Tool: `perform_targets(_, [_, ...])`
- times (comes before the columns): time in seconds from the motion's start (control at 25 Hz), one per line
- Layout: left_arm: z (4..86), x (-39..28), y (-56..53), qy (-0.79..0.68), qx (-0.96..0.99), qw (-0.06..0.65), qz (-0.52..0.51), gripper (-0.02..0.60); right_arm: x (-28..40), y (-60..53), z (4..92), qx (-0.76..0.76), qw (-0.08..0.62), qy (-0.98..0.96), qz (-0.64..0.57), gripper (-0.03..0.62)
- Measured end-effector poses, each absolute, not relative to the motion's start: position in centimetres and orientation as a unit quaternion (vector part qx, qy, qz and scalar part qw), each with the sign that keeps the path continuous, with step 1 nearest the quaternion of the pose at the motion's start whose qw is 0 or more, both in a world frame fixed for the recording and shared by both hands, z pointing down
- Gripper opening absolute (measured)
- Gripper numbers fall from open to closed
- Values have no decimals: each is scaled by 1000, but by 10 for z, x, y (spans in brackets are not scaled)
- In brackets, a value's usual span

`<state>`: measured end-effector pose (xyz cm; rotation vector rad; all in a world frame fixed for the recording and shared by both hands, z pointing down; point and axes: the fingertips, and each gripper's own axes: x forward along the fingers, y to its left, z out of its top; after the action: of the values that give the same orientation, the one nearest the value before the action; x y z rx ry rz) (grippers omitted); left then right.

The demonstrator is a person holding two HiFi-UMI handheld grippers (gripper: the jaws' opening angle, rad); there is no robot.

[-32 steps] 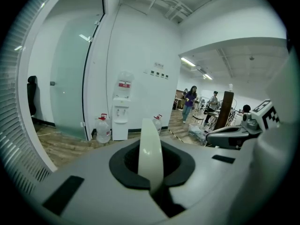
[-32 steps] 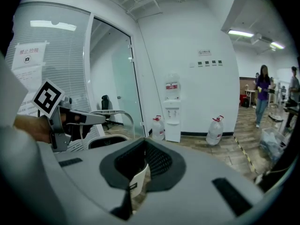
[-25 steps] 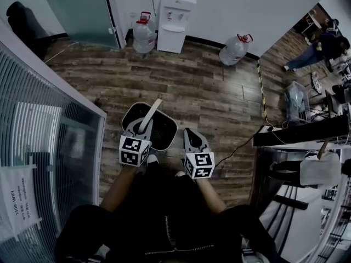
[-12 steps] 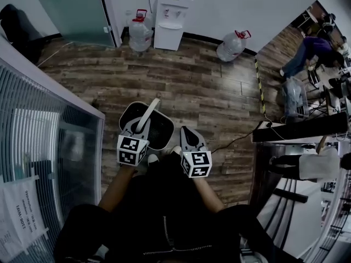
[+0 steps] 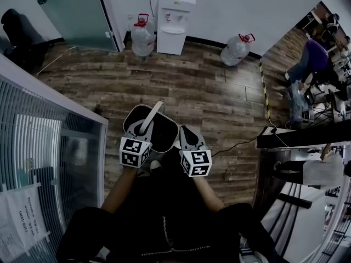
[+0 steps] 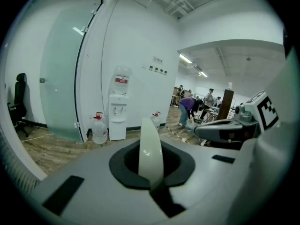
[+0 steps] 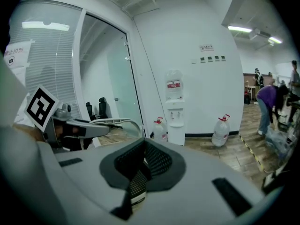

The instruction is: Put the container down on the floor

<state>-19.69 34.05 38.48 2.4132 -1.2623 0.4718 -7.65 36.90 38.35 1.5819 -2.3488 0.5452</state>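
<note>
A dark container (image 5: 162,133) with a pale rim hangs in front of me over the wooden floor (image 5: 208,97). Its white handle (image 5: 151,116) stands upright. My left gripper (image 5: 143,129) is shut on that handle; in the left gripper view the white handle (image 6: 150,146) rises from between the closed jaws of the left gripper (image 6: 153,184). My right gripper (image 5: 184,132) sits just right of the container's rim, shut and holding nothing. In the right gripper view the right gripper (image 7: 138,175) has its ribbed pads pressed together. How high the container's base is above the floor is hidden.
A water dispenser (image 5: 175,19) stands against the far wall with a water bottle (image 5: 143,37) at its left and another bottle (image 5: 236,49) to its right. A glass partition (image 5: 52,141) runs along my left. A desk (image 5: 301,136) and a bending person (image 5: 308,64) are at the right.
Both grippers and the container stay almost where they were. The person at the far right has moved and bent down.
</note>
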Motion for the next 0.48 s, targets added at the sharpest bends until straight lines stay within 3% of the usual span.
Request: perform_targets(0.48, [384, -166, 280, -477, 841, 192, 170, 14, -43, 283, 371, 522, 108, -826, 180, 12])
